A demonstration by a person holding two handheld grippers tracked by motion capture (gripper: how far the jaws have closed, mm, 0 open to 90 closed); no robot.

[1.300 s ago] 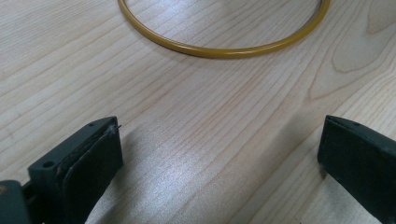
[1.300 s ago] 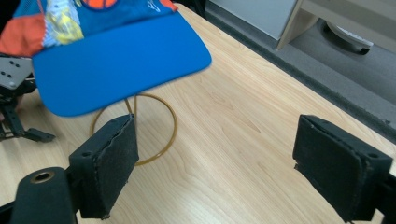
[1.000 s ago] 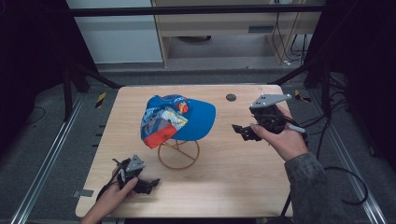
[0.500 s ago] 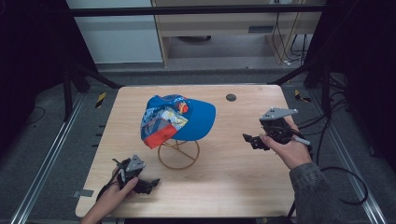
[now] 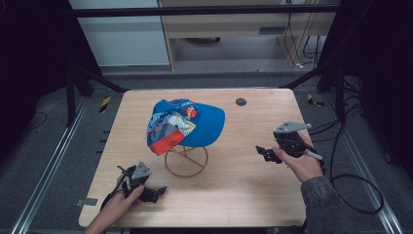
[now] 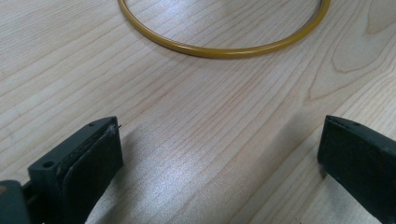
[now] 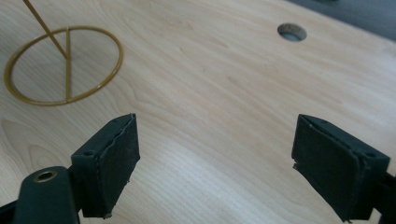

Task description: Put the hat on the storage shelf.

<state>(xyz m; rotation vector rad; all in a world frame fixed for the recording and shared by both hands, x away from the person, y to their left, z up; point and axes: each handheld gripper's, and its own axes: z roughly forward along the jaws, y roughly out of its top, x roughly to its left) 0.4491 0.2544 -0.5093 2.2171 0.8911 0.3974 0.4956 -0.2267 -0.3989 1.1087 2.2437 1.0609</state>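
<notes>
At the lower left of the high view, the left gripper lies low on the wooden table, held by a hand, near the front edge; its own view shows both black jaws spread wide with bare wood between them and nothing pinched. At mid right of the high view, the right gripper is held in the person's hand just above the table, well apart from the stand; its own view likewise shows the jaws spread wide and empty. Between the two, at centre frame, a gold wire stand rests on its ring base, and on it sits the cap, blue with a multicoloured patterned panel toward the left and its brim toward the right. Judged from appearance, the cap is light, soft fabric in the crown with a stiffer brim; the brim edge is the firmest place to pinch, while the crown would likely crumple. The thin stand looks light and could tip or drag if the cap is pulled sideways. Beyond, at upper right of the table, is a small round hole. White lettering and a red emblem on the cap's top are too small to read.
</notes>
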